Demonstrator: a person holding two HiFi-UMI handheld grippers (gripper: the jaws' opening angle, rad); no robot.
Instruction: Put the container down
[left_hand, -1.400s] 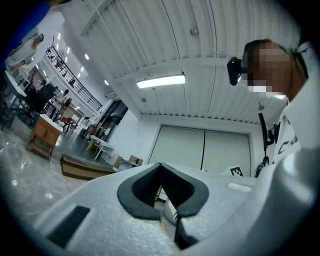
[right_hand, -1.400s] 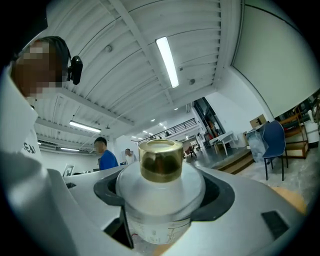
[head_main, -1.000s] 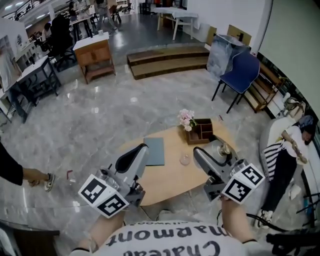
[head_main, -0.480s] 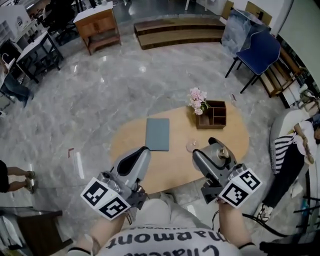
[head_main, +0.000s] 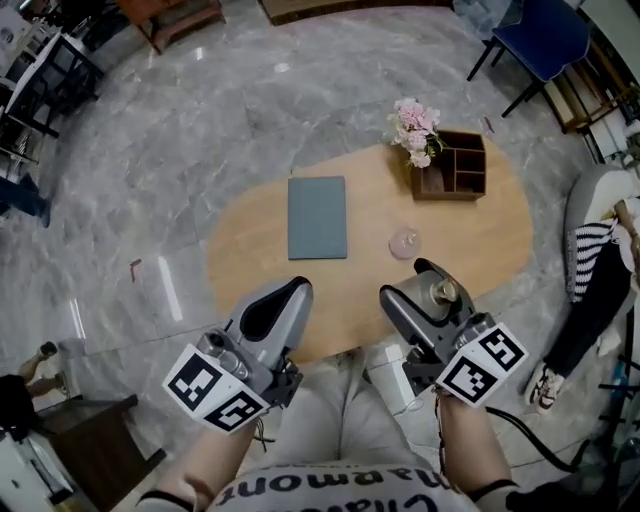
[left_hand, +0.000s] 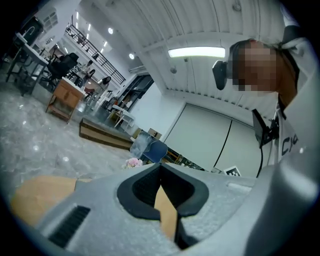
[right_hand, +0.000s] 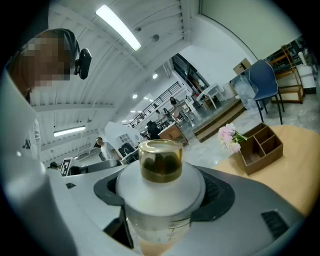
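The container (head_main: 443, 292) is a pale bottle with a white shoulder and a gold cap; my right gripper (head_main: 428, 288) is shut on it, upright, over the near edge of the oval wooden table (head_main: 480, 245). In the right gripper view the container (right_hand: 161, 167) fills the middle, with the right gripper (right_hand: 160, 212) clamped round its body. My left gripper (head_main: 284, 298) hangs at the table's near edge, to the left of the right one. In the left gripper view the left gripper (left_hand: 161, 202) is shut, with nothing between its pads.
On the table lie a teal notebook (head_main: 317, 217), a small glass piece (head_main: 404, 243), a wooden organizer (head_main: 456, 166) and pink flowers (head_main: 416, 126). A blue chair (head_main: 532, 34) stands beyond. A person in stripes lies at the right (head_main: 597, 268).
The head view has tipped down, so the table sits higher and fuller in the frame. Both grippers keep their places, the right one still holding the container.
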